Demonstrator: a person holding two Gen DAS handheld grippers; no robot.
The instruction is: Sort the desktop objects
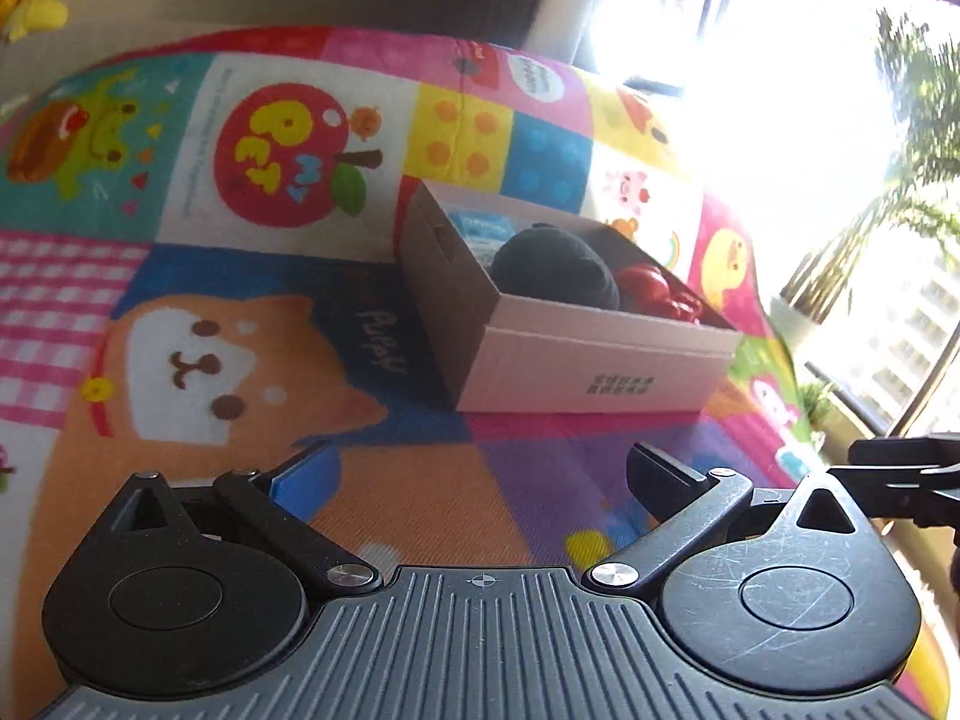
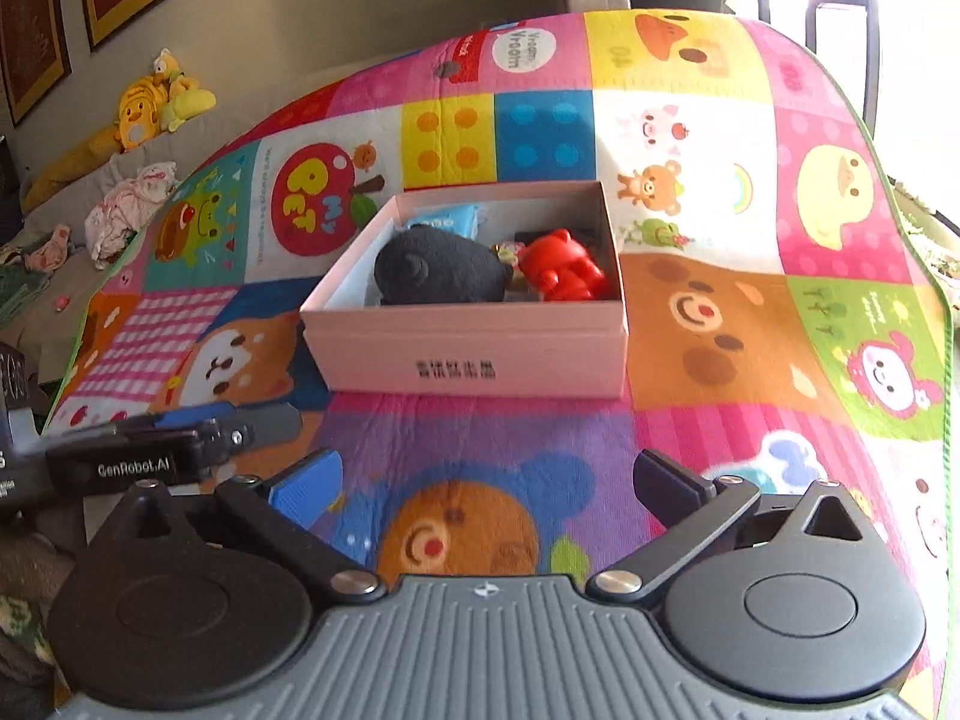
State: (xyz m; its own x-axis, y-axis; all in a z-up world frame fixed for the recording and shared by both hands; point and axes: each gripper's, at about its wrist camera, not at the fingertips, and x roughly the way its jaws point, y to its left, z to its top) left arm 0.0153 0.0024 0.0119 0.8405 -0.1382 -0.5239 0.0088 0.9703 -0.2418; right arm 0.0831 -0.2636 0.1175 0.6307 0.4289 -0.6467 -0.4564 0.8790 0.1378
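The pale pink cardboard box (image 2: 474, 354) is seen standing on the multicoloured cartoon-patchwork play mat (image 2: 708, 324) that covers the bench. Inside it are lodged a dark grey rounded plush toy (image 2: 438, 270), a glossy red plastic bear figure (image 2: 561, 267) to its right, and a light blue packet (image 2: 441, 219) against the far wall. No loose object is observed on the visible mat.

The left tool (image 1: 480, 468) is released, its jaws wide apart with only mat between them. The right tool (image 2: 486, 480) is likewise released, spread fully and carrying nothing. Both are held near the box's front wall and pointed down toward it.

The sorting is judged to be at or near its end: the step in hand appears to be a withdrawal after a deposit. A further object, if any remains out of frame, would have to be located first.

Legible writing: "GenRobot.AI" on the left tool's body; "PET" on the apple patch (image 2: 324, 198); "Vroom Vroom" on a white bubble (image 2: 523, 48); "Puppy" beside the dog patch (image 1: 379, 339). The print on the box front cannot be read.
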